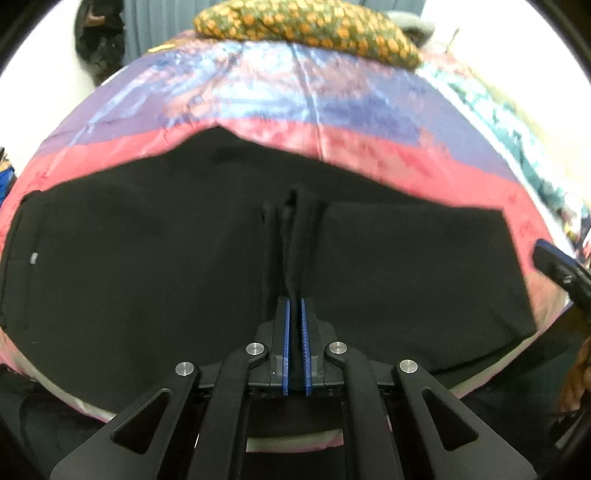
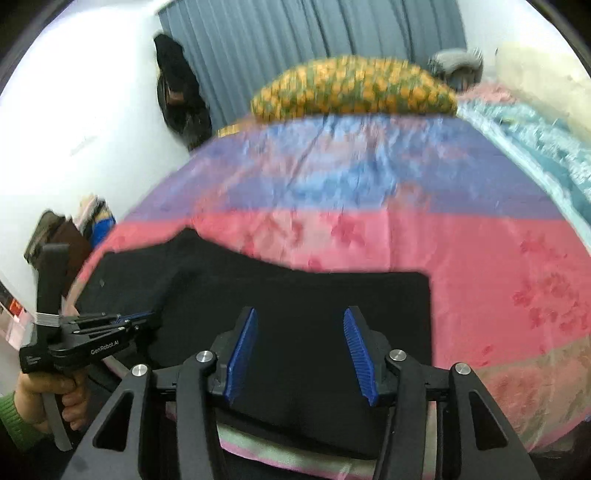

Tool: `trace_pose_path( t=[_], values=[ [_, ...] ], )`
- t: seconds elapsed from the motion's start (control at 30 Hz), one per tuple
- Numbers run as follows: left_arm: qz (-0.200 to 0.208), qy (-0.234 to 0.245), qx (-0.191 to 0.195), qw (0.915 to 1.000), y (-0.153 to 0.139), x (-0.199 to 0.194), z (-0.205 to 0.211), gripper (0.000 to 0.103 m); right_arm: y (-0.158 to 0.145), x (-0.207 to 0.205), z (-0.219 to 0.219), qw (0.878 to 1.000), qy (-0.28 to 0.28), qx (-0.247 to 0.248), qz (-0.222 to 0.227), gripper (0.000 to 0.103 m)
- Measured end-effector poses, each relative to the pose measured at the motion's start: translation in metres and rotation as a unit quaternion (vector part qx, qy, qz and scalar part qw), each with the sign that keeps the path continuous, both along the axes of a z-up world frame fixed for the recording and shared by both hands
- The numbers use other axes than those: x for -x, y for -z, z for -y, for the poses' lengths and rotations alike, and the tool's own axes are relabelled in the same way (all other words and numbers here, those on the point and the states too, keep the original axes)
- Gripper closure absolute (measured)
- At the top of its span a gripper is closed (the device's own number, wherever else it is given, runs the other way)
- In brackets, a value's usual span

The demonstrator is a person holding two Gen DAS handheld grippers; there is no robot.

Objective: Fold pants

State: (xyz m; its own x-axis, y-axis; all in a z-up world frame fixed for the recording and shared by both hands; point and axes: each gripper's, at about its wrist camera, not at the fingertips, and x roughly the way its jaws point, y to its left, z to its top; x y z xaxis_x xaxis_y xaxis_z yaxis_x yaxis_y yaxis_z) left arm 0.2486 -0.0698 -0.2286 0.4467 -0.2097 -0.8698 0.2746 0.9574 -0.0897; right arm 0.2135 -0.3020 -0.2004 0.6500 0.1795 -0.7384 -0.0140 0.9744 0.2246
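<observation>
Black pants (image 1: 147,258) lie spread flat on a bed with a pink and purple cover (image 1: 332,110). My left gripper (image 1: 295,304) is shut on a raised ridge of the pants' cloth near the near edge of the bed. In the right wrist view the pants (image 2: 332,295) fill the lower middle. My right gripper (image 2: 299,317) is open and empty just above the pants' right part. The left gripper (image 2: 136,317) shows at the left of that view, pinching the cloth. The right gripper's tip (image 1: 554,262) shows at the right edge of the left wrist view.
An orange and green patterned pillow (image 2: 354,88) lies at the far end of the bed. Grey curtains (image 2: 314,33) hang behind it. A teal blanket (image 2: 546,147) lies along the bed's right side. A dark bag (image 2: 181,92) hangs on the white wall at left.
</observation>
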Motion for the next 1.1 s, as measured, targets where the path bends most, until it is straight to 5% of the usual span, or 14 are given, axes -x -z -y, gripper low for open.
trace_pose_path(
  t=[0.1,0.17,0.27,0.3,0.47,0.67,1.1],
  values=[
    [0.013,0.005,-0.018,0.9997,0.006,0.004,0.003,0.091,0.067,-0.024,-0.012,0.992,-0.018,0.015,-0.124,0.051],
    [0.01,0.013,-0.014,0.9998,0.0,0.008,-0.003,0.084,0.065,-0.018,-0.023,0.995,-0.025,0.055,-0.08,0.045],
    [0.027,-0.023,-0.021,0.9991,-0.012,0.015,-0.02,0.028,0.057,-0.015,-0.028,0.995,-0.029,0.044,-0.087,0.043],
    [0.042,-0.039,-0.021,0.9981,-0.017,0.018,-0.028,0.02,0.051,-0.01,-0.026,0.997,-0.023,0.025,-0.074,0.042],
    [0.052,-0.09,-0.029,0.9942,-0.024,0.02,-0.067,0.02,0.037,0.023,-0.013,0.999,0.029,-0.009,-0.017,0.035],
    [0.035,-0.14,-0.029,0.9891,-0.013,0.016,-0.103,0.02,0.037,0.035,-0.006,0.998,0.055,-0.004,-0.007,0.035],
    [0.045,-0.144,-0.074,0.9858,-0.012,0.017,-0.104,0.02,0.035,0.038,-0.004,0.998,0.057,0.008,0.006,0.034]
  ],
)
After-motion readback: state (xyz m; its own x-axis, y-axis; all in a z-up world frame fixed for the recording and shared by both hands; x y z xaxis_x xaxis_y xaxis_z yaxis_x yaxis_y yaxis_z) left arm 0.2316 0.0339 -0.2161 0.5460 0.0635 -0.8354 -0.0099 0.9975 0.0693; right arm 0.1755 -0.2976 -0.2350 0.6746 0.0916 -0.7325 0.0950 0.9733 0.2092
